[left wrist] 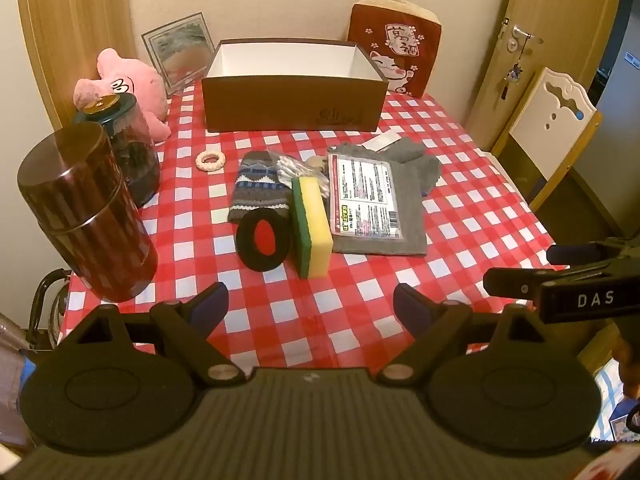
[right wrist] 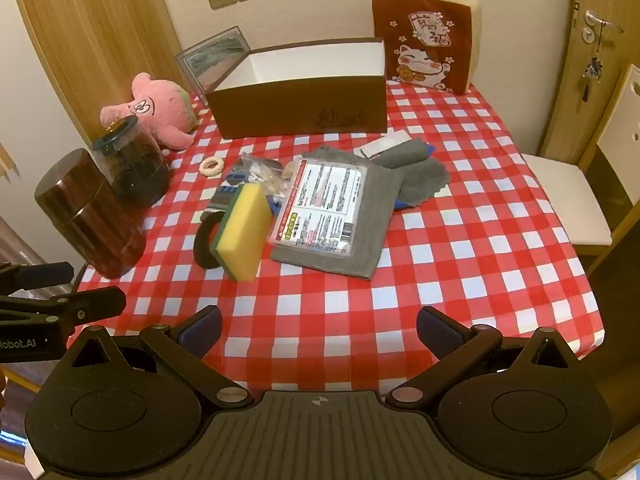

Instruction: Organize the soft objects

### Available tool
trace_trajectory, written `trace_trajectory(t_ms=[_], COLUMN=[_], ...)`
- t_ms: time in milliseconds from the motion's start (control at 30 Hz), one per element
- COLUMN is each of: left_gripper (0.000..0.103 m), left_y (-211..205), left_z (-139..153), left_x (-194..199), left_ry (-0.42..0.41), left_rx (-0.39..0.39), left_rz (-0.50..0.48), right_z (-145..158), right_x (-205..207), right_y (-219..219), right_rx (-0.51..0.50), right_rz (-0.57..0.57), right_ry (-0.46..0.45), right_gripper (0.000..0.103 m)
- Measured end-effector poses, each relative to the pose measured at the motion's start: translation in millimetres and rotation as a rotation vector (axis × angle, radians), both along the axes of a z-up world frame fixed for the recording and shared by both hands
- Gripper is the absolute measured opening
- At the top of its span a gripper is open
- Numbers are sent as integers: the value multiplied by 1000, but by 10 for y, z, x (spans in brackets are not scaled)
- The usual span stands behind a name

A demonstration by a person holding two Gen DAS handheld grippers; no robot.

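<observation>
A pile of soft things lies mid-table: a yellow-green sponge (left wrist: 311,227) (right wrist: 244,232) on edge, a black ring pad with a red centre (left wrist: 260,239), a knitted sock (left wrist: 258,186), a grey cloth (left wrist: 404,200) (right wrist: 368,216) under a printed packet (left wrist: 365,196) (right wrist: 320,208), and a bag of cotton swabs (left wrist: 294,168). An empty brown box (left wrist: 294,102) (right wrist: 300,110) stands behind them. My left gripper (left wrist: 310,306) and right gripper (right wrist: 318,326) hover open over the near table edge, nothing between their fingers.
A pink plush (left wrist: 132,88) (right wrist: 156,114), two dark jars (left wrist: 86,216) (right wrist: 132,168) and a small ring (left wrist: 210,159) occupy the left side. A cat cushion (left wrist: 396,56) (right wrist: 424,48) and a framed picture (left wrist: 180,50) lean on the wall. A white chair (right wrist: 568,196) stands on the right.
</observation>
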State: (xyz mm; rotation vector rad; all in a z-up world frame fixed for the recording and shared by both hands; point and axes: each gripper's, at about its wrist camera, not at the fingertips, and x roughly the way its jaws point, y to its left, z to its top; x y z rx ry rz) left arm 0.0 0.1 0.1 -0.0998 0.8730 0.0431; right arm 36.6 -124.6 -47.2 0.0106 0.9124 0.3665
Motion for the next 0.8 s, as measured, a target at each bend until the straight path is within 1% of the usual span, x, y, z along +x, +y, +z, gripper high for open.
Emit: trace_trajectory(t_ms=[800], left_gripper=[88], left_y=[0], left_z=[-2], left_x=[1], left_ry=[0], left_rx=[2], left_rz=[-2], right_z=[4], right_x=[6], right_y=[7], right_rx=[5], right_rz=[-1], right_ry=[-5], right_gripper=[103])
